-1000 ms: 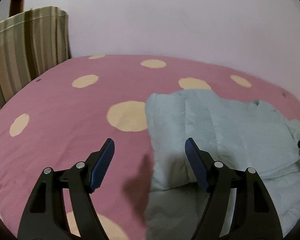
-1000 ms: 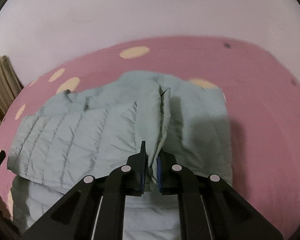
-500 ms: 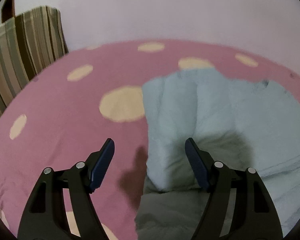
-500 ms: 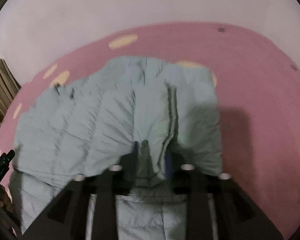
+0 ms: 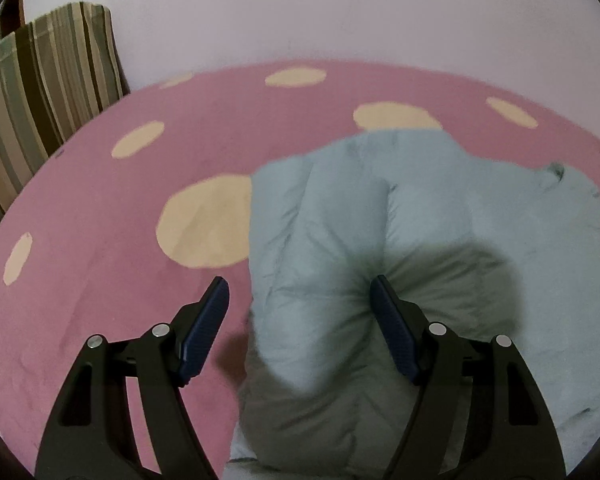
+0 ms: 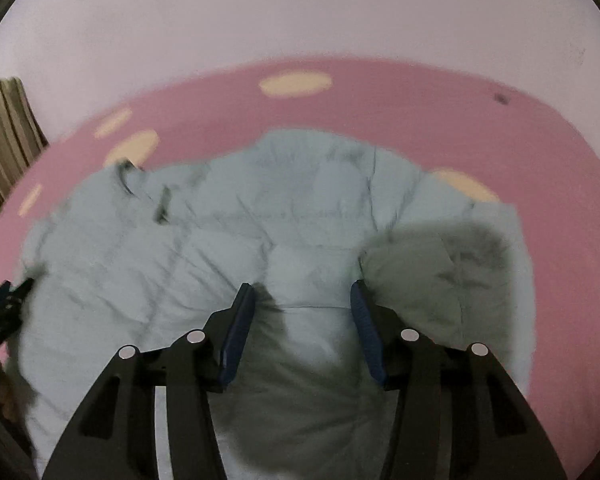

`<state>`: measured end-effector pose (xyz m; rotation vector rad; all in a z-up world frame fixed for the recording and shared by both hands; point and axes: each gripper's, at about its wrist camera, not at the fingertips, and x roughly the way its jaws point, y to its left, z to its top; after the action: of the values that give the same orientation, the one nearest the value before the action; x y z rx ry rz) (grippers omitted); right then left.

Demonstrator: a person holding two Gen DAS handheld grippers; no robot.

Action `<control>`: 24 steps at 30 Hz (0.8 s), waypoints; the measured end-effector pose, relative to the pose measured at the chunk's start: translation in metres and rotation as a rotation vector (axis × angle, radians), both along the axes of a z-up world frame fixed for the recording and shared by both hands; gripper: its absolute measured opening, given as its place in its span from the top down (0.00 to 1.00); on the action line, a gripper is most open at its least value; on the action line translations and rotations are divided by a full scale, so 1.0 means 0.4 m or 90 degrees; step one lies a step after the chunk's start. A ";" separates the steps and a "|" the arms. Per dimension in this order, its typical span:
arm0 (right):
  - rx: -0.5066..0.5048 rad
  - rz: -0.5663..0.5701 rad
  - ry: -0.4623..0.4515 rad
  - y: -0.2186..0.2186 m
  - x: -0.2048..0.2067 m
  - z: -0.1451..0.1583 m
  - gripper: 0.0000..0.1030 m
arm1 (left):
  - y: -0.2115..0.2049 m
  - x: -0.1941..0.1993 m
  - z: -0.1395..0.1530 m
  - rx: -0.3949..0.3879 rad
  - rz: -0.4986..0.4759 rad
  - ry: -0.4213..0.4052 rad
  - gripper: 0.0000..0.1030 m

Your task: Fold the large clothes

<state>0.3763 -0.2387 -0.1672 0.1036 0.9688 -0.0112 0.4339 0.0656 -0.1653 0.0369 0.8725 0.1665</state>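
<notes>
Now I am letting the puffy pale-blue quilted jacket (image 6: 236, 248) go: right gripper (image 6: 302, 300) opening, left gripper (image 5: 300, 296) wide, so the fold risks springing back.

The jacket (image 5: 400, 240) is spread on the bed cover (image 5: 100, 240), right of centre in the left wrist view, with bare cover to its left and beyond its far edge. The wall (image 5: 340, 12) stands behind the bed. The curtain (image 5: 40, 92) hangs at far left. In the right wrist view the jacket (image 6: 240, 248) fills the near middle, with cover (image 6: 560, 184) to its right.
</notes>
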 end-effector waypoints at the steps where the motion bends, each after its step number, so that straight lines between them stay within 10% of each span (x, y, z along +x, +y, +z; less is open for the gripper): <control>1: 0.013 -0.001 0.019 -0.007 0.009 -0.025 0.51 | 0.000 0.002 -0.011 -0.002 -0.002 0.005 0.28; 14: 0.030 0.001 -0.043 -0.014 -0.109 0.062 0.51 | -0.026 -0.083 0.078 -0.040 -0.032 -0.040 0.28; 24: 0.008 -0.005 0.005 -0.014 -0.120 -0.028 0.50 | -0.080 -0.076 -0.010 -0.033 -0.051 0.010 0.24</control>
<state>0.3282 -0.2442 -0.1784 0.1193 0.9758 -0.0117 0.4037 0.0334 -0.1692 0.0242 0.8888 0.0681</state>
